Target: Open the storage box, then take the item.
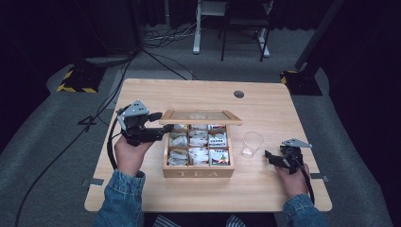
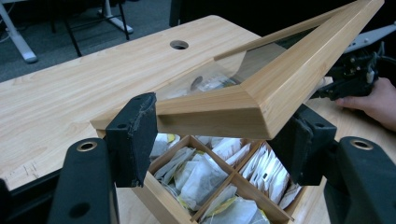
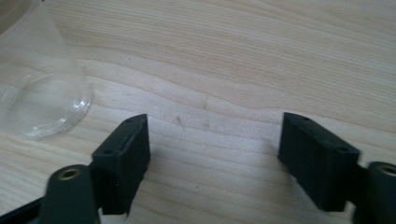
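A wooden tea box [image 1: 198, 172] stands mid-table, its compartments full of tea bags [image 1: 198, 146]. Its glass-paned lid [image 1: 201, 117] is raised at the back. My left gripper [image 1: 163, 127] reaches in from the left at the lid's near left corner. In the left gripper view the lid [image 2: 280, 79] slants up over the tea bags [image 2: 201, 177], and my left gripper [image 2: 219, 116] has a pad against each side of that corner. My right gripper [image 1: 270, 157] rests low on the table, right of a clear plastic cup [image 1: 252, 143]. It stands open [image 3: 215, 135] over bare wood, with the cup [image 3: 37, 93] to its left.
The table [image 1: 189, 94] has a cable hole [image 1: 239, 94] at the back right. Beyond its far edge, cables run over the grey floor and furniture legs stand. Bare wood lies left, behind and in front of the box.
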Demonstrator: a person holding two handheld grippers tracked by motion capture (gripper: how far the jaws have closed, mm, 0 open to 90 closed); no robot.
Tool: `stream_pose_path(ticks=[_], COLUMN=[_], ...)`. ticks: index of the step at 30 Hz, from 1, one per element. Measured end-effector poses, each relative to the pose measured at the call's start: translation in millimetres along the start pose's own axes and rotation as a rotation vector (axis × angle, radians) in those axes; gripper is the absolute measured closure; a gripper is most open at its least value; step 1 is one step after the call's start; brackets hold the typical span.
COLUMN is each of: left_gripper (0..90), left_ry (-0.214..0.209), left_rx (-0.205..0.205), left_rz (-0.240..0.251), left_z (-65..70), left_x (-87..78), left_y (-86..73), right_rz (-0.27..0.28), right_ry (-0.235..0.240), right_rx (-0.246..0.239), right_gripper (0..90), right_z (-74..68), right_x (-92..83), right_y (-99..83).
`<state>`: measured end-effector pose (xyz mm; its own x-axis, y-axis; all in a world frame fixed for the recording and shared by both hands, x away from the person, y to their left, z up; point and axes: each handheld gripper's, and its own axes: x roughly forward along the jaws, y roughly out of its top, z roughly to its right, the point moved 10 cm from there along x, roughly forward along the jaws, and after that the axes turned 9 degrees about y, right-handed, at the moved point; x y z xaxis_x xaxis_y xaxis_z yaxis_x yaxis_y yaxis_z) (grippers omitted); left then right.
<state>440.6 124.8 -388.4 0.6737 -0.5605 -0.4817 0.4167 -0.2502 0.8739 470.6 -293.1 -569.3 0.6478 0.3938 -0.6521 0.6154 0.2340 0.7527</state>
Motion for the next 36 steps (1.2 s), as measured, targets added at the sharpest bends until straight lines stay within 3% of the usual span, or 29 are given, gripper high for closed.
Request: stream_pose_path(ticks=[9,16,28,31,36], left_gripper=[35.9,35.8,35.7,35.6,35.5], left_ry=[0.006,0.007,0.002,0.003,0.002], left_rx=[0.007,0.011,0.009,0.009,0.014], left_rz=[0.013,0.014,0.019,0.022,0.016], left_z=[-2.3,-1.3,-1.5,-1.7,-1.4], left_x=[0.7,0.1,0.4,0.7,0.6], left_y=[4.3,5.3,5.6,5.8,5.1], right_rz=[-0.028,-0.057,-0.021,-0.006,0.009], right_ry=[-0.003,0.014,0.067,0.105,0.132], right_rx=[0.005,0.008,0.027,0.043,0.026], right_gripper=[41.7,42.9,44.2,44.4,44.4], right_z=[-6.3,-8.8,-20.1,-25.5,-35.7], right_x=[-5.7,-10.0,-29.6,-37.5,-50.8], right_y=[-2.3,-3.8,11.3,17.0,27.0])
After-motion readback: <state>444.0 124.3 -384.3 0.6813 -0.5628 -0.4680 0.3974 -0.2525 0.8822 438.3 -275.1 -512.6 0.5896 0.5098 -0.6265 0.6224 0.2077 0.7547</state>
